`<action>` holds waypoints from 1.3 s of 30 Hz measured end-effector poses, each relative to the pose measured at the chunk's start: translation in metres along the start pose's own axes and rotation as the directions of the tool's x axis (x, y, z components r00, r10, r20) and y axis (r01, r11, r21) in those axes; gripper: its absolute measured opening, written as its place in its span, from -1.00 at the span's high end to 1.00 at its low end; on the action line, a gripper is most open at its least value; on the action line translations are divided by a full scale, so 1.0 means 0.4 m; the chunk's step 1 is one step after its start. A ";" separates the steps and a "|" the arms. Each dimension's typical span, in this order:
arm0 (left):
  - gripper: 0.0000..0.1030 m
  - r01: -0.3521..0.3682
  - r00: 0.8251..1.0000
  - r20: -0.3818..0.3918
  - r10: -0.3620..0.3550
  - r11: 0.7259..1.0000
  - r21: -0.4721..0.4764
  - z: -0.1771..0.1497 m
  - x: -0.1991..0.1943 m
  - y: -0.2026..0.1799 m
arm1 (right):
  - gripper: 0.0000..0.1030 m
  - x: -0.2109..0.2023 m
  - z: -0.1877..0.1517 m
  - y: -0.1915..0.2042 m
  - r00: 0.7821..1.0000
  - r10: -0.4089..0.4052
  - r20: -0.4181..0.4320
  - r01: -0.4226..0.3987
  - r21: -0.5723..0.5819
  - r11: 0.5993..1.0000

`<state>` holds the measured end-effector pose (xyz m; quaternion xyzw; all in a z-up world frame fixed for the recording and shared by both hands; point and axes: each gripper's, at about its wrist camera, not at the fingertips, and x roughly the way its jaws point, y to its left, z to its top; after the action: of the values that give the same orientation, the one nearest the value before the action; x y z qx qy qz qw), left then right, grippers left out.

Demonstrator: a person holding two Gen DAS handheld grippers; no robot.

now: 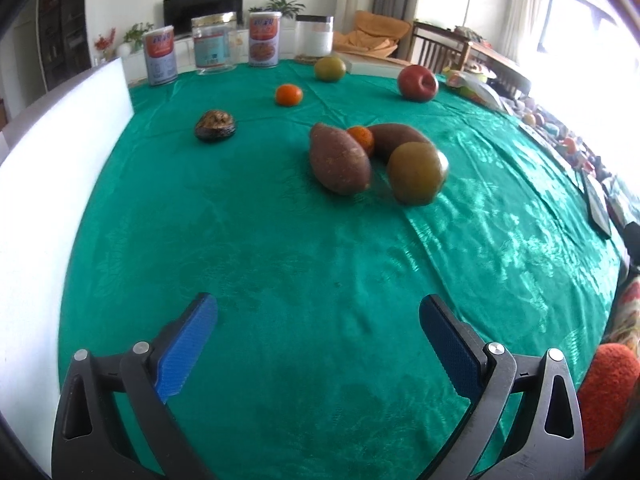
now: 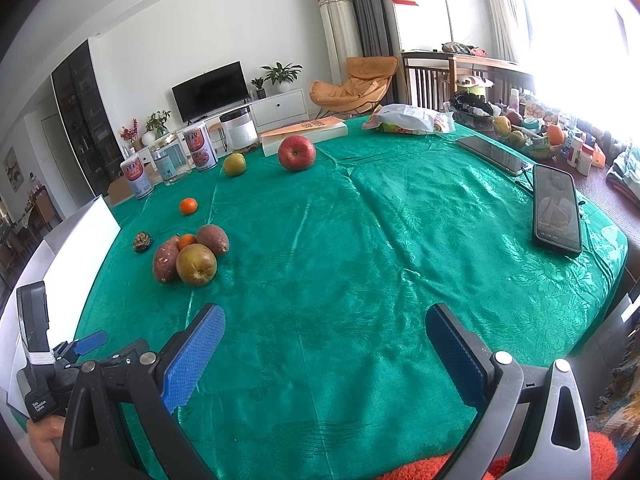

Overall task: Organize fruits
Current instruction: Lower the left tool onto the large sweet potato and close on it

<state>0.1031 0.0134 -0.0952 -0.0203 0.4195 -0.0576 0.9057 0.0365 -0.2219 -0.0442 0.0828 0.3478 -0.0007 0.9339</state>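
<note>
While both tools hang above the green tablecloth [image 2: 400,240], the left gripper [image 1: 318,320] stands wide open with nothing between its blue pads [image 1: 188,344], and the right gripper [image 2: 325,328] is likewise spread wide and empty.

Fruit, clustered left of centre: one brownish-green pear [image 2: 196,264], touching two reddish-brown sweet potatoes [image 2: 165,261] [image 2: 213,239], with a small orange [image 2: 186,241] wedged among them.

Fruit, loose: a dark wrinkled item [image 2: 142,241] just beside the cluster; a second small orange [image 2: 188,205] farther back; a yellow-green pear [image 2: 234,164] and a red apple [image 2: 296,153] near the far edge, well apart from the cluster.

Other stock: tins and jars [image 2: 172,160] along the far rim; a white box [image 2: 304,132]; two phones [image 2: 556,210] at the right.
</note>
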 end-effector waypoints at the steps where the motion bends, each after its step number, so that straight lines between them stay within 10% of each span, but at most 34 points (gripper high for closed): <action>1: -0.97 0.007 1.000 0.006 -0.007 1.000 0.006 0.022 -0.001 -0.007 | -0.94 0.000 -0.001 -0.001 1.000 -0.001 -0.001 0.001 -0.001 1.000; 10: -0.94 0.073 0.996 -0.026 -0.081 0.971 -0.229 0.219 0.088 0.045 | -0.94 0.006 0.000 0.002 1.000 0.003 -0.009 -0.003 0.002 1.000; 14: -0.49 0.040 0.990 -0.127 -0.068 0.978 -0.206 0.246 0.167 0.032 | -0.94 0.004 0.000 0.002 1.000 0.006 -0.006 -0.006 0.006 1.000; 23: -0.50 -0.001 0.970 -0.241 -0.025 0.994 -0.108 0.252 0.226 0.009 | -0.94 0.004 -0.002 -0.009 1.000 0.015 -0.007 -0.014 0.014 1.000; 28: -0.38 -0.041 0.969 -0.244 0.029 0.998 -0.047 0.254 0.229 -0.008 | -0.94 0.002 -0.002 -0.012 1.000 0.018 0.000 -0.018 0.021 1.000; 32: 0.19 -0.047 0.973 -0.226 0.046 0.999 -0.001 0.247 0.217 -0.019 | -0.94 -0.001 -0.005 -0.015 1.000 0.022 -0.001 -0.022 0.025 0.999; 39: 0.20 -0.034 0.973 -0.231 0.021 0.998 -0.055 0.211 0.173 0.029 | -0.94 -0.003 -0.004 -0.021 1.000 0.025 0.002 -0.025 0.027 0.999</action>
<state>0.2128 0.0155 -0.0939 -0.0343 0.5233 -0.0347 0.8508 0.0340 -0.2300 -0.0461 0.0996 0.3459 0.0062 0.9329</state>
